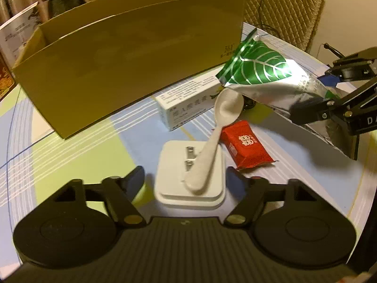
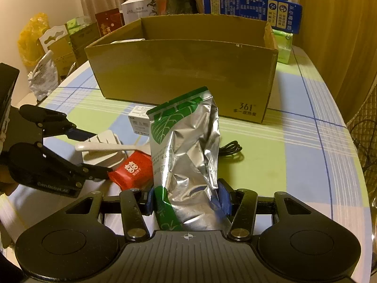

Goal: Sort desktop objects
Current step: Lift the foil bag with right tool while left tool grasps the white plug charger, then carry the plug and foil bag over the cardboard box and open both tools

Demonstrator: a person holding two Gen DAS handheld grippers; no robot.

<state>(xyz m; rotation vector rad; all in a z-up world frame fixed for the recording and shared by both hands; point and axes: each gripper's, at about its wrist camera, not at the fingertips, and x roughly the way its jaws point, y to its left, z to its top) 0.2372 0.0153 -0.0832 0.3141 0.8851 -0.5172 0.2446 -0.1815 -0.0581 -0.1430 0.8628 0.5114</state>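
Going left to right, we first meet the open cardboard box (image 1: pixel 132 70) at the back of the desk (image 1: pixel 77 151), where we judge the sorted things are meant to go. In front of it, our left tongs (image 1: pixel 185 176) stand about half open on either side of the white plug adapter (image 1: pixel 188 176), its prongs facing up; the pads are not yet pressing on it, so we hold nothing there. A white spoon (image 1: pixel 212 141) rests its handle on the adapter, its bowl reaching toward the white carton (image 1: pixel 186 103), so a lift would likely tip it off. Just right of the adapter lies the red sachet (image 1: pixel 245 146).

Further right, our right tongs (image 2: pixel 187 199) are clamped on the lower end of the silver-and-green foil pouch (image 2: pixel 188 146), the foil crumpled between the blue pads. We carry it clear of the desk, its sealed top pointing toward the box, probably ready to drop in. A black cable (image 2: pixel 232 149) lies on the cloth beyond the pouch.
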